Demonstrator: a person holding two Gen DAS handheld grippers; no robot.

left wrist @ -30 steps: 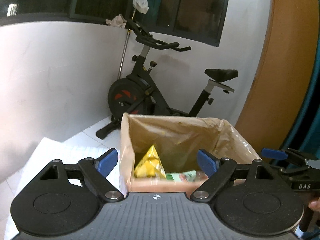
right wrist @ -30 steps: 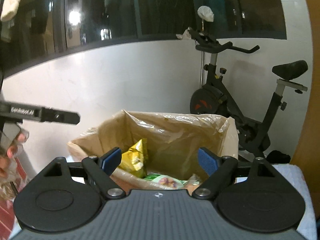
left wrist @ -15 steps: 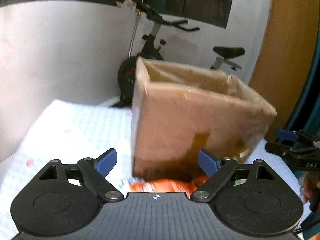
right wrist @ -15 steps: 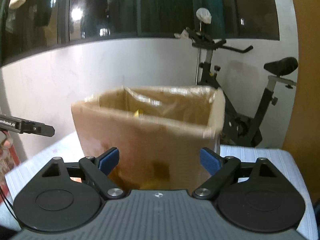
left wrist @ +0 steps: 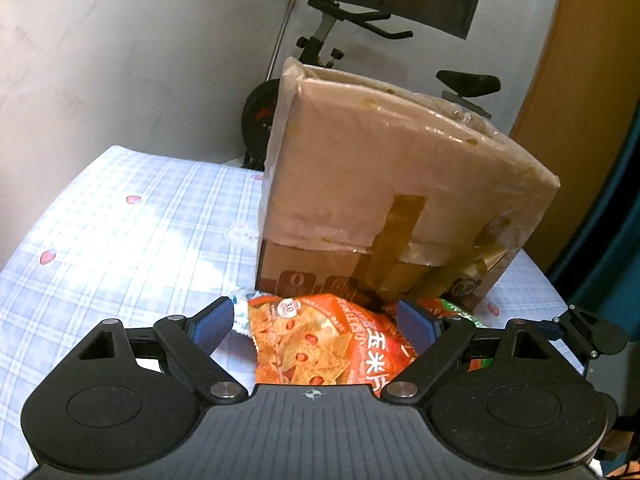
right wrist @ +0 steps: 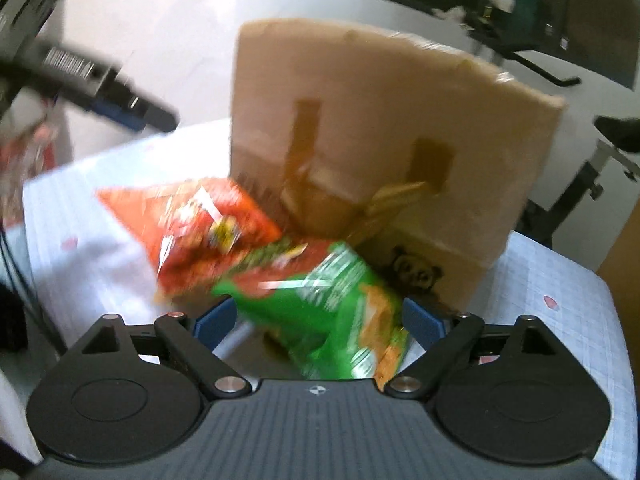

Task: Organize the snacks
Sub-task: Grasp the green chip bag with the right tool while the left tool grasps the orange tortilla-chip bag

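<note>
Between the wide-spread pads of my left claw (left wrist: 316, 322) lies the orange chip bag (left wrist: 320, 344), flat on the checked cloth (left wrist: 120, 232); neither pad presses on it, so that claw is released. My right claw (right wrist: 318, 316) is released too: its jaws have just been opening, and the green snack bag (right wrist: 332, 312) sits between them without being pinched, though blur hides just how close the pads stand.

Both bags look light, puffed and crinkly — the film is slippery and the chips inside will crush. I judge the safest hold is across a sealed end or a flat edge, with a gentle squeeze, not across the swollen middle.

Beyond the green bag, to the left of my right claw, lies the orange bag again, its corner pointing away. Past both stands the cardboard box (left wrist: 400, 184), lined with clear plastic and patched with brown tape, just behind the bags.

Count: two snack bags clearly on the cloth — one orange, one green — plus a pale wrapper (left wrist: 240, 310) peeking by my left pad, and one box. Its inside is hidden.
</note>
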